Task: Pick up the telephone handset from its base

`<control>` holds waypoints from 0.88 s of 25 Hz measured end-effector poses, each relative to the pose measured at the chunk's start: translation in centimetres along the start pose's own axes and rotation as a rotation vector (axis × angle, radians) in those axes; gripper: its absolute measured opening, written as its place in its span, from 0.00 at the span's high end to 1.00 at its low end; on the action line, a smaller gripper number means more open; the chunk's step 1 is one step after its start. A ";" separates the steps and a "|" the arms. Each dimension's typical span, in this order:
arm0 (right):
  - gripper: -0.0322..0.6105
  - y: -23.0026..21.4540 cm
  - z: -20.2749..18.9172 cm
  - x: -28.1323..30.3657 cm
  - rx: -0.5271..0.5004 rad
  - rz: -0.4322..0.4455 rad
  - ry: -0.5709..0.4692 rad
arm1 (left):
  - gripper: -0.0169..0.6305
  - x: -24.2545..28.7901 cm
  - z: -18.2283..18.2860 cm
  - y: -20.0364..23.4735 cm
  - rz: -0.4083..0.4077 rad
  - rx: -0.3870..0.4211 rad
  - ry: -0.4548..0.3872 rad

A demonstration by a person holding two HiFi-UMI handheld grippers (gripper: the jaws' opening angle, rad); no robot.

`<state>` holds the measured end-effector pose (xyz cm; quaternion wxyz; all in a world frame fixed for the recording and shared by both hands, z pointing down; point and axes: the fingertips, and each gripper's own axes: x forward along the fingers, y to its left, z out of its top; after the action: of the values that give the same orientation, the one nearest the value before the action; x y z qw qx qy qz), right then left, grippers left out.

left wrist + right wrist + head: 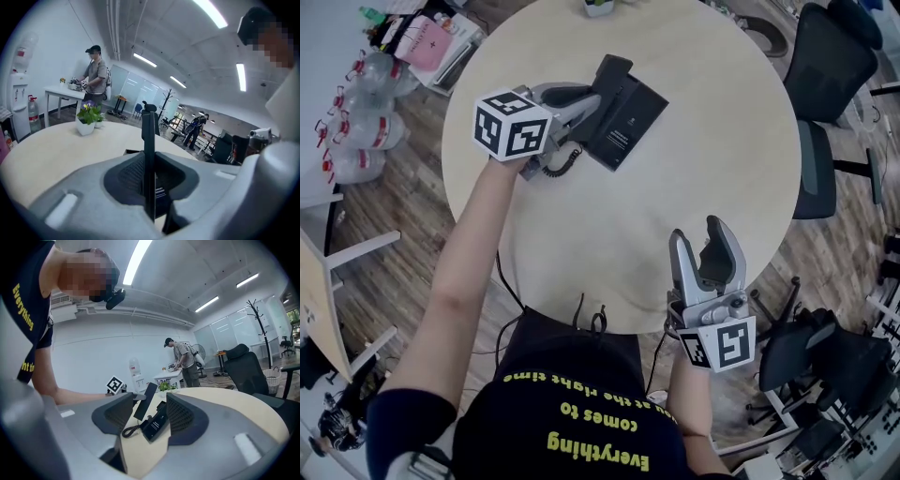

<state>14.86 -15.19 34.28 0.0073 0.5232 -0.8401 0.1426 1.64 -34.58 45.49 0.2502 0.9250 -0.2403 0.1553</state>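
Closest in, over the near edge of the round beige table [712, 141], the grey right gripper [697, 230] hangs with its jaws apart and nothing between them. Toward the table's far left edge, the grey left gripper [595, 98] has its jaws clamped on the slim black telephone handset [614, 67]. The handset stands tilted over the flat black telephone base [633, 117], with a black coiled cord [561, 161] lying just beside the base.
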 end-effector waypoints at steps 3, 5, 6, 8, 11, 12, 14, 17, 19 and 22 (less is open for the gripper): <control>0.61 0.2 0.7 0.0 -0.010 0.005 -0.018 | 0.86 -1.8 2.0 -1.9 0.013 0.042 -0.075; 0.61 0.5 1.2 -0.2 -0.019 0.007 -0.032 | 0.86 -3.0 3.2 -3.5 0.012 0.079 -0.106; 0.62 0.7 1.4 -0.3 -0.025 0.011 -0.039 | 0.86 -3.5 3.7 -4.3 0.012 0.096 -0.118; 0.62 1.1 2.0 -0.5 -0.041 0.019 -0.051 | 0.86 -4.8 4.7 -5.7 0.019 0.123 -0.147; 0.63 1.8 2.9 -1.1 -0.066 0.026 -0.074 | 0.86 -7.2 6.4 -7.6 0.043 0.155 -0.208; 0.63 2.0 3.3 -1.3 -0.075 0.026 -0.082 | 0.86 -8.0 6.9 -8.2 0.052 0.165 -0.228; 0.64 2.4 3.9 -1.7 -0.091 0.027 -0.099 | 0.86 -9.5 7.7 -9.4 0.067 0.181 -0.264; 0.64 3.2 4.8 -2.2 -0.108 0.031 -0.115 | 0.86 -11.8 8.3 -10.9 0.108 0.212 -0.302; 0.64 3.9 5.5 -2.6 -0.118 0.033 -0.127 | 0.86 -13.3 8.4 -11.7 0.152 0.245 -0.326; 0.65 4.8 6.6 -3.3 -0.141 0.025 -0.157 | 0.86 -15.2 8.1 -12.7 0.233 0.316 -0.359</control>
<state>13.06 -11.96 26.31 -0.0236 0.5203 -0.8526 0.0420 -3.13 -23.74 27.64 0.0366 0.9314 -0.3584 0.0519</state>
